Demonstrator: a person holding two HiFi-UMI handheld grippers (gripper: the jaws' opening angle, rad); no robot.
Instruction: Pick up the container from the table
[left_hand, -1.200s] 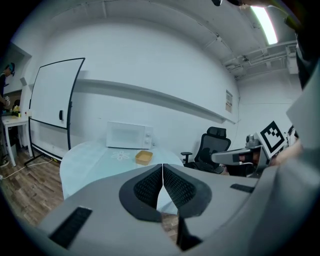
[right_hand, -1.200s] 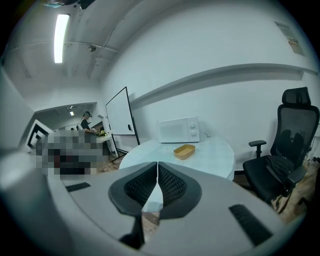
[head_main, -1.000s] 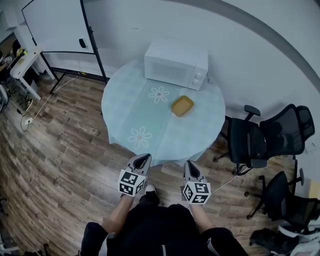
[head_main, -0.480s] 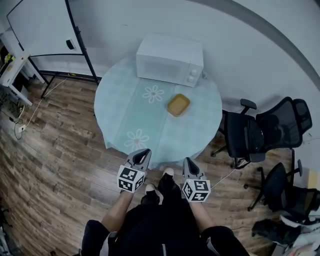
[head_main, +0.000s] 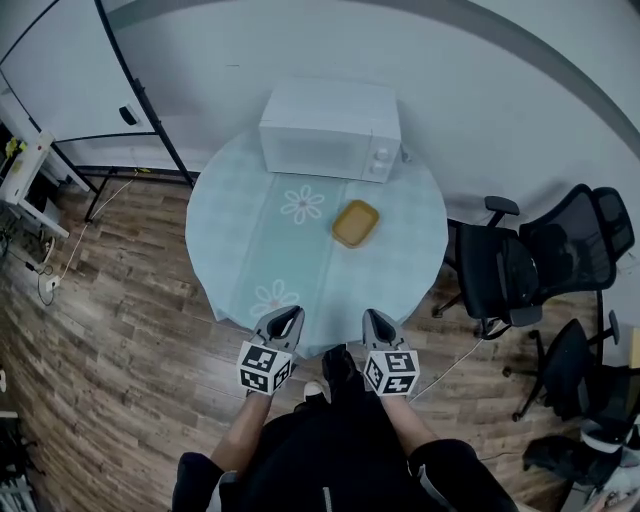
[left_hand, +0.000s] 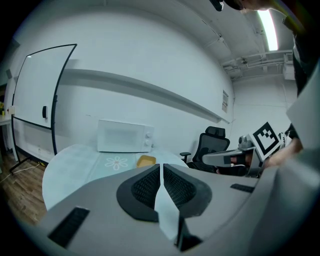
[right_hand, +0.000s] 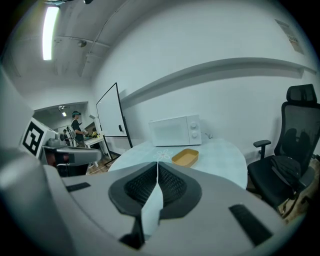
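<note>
A shallow yellow container (head_main: 356, 222) sits on the round pale-blue table (head_main: 250, 250), right of a daisy print and in front of the white microwave (head_main: 330, 130). It shows in the left gripper view as the yellow container (left_hand: 146, 161) and in the right gripper view as the same container (right_hand: 185, 157). My left gripper (head_main: 288, 318) and right gripper (head_main: 374, 320) hang side by side at the table's near edge, well short of the container. Both are shut with nothing between the jaws.
Black office chairs (head_main: 520, 270) stand to the right of the table. A whiteboard on a stand (head_main: 70, 90) is at the back left, with a white desk (head_main: 25, 170) beside it. A person (right_hand: 76, 129) stands far off in the right gripper view. Wood floor surrounds the table.
Both grippers have come closer to the table's near edge. The table, microwave and container now sit lower and nearer in the head view. The jaws stayed shut.
</note>
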